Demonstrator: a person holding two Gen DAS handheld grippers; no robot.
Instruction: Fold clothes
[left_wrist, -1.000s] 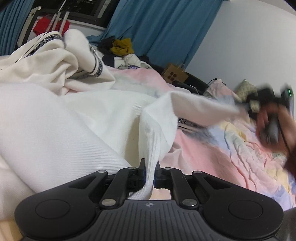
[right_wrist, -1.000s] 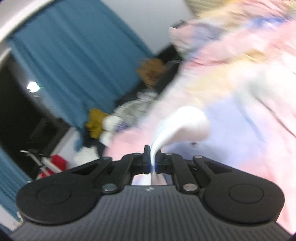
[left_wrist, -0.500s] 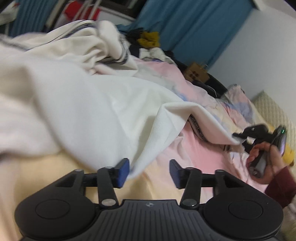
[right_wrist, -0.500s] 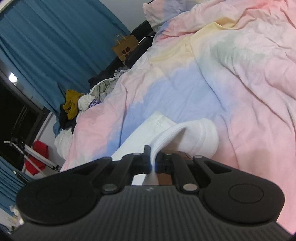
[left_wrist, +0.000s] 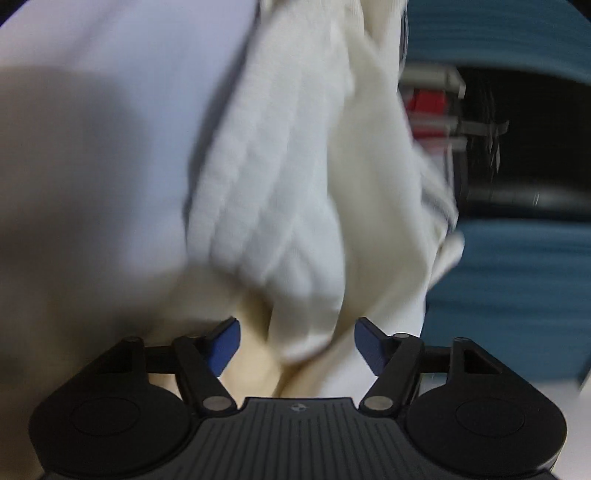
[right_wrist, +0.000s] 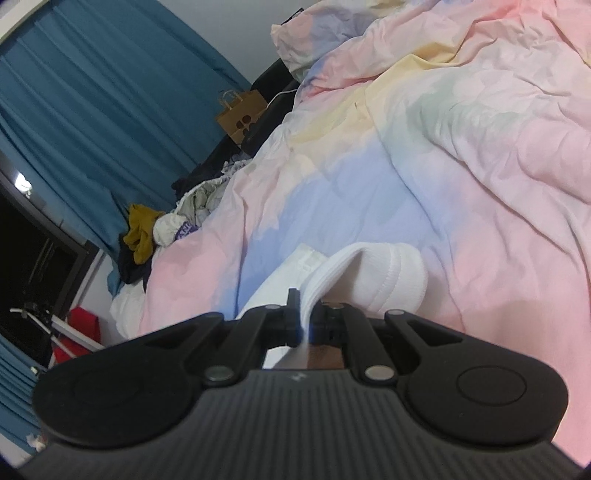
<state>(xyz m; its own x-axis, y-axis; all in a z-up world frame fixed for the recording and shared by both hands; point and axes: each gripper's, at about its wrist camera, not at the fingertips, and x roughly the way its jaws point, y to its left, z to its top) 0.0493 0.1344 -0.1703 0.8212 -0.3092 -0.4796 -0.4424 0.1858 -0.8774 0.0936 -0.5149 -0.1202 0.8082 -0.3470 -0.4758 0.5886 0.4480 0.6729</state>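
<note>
Bedspread (right_wrist: 461, 184) only from right wrist

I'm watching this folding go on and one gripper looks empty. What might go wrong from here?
1. The left gripper has its jaws opening with nothing pinched; the white garment just ahead may slump out of shape.
2. Only the right gripper pinches the cuff, so pulling could drag the garment across the rumpled bedspread.
</note>
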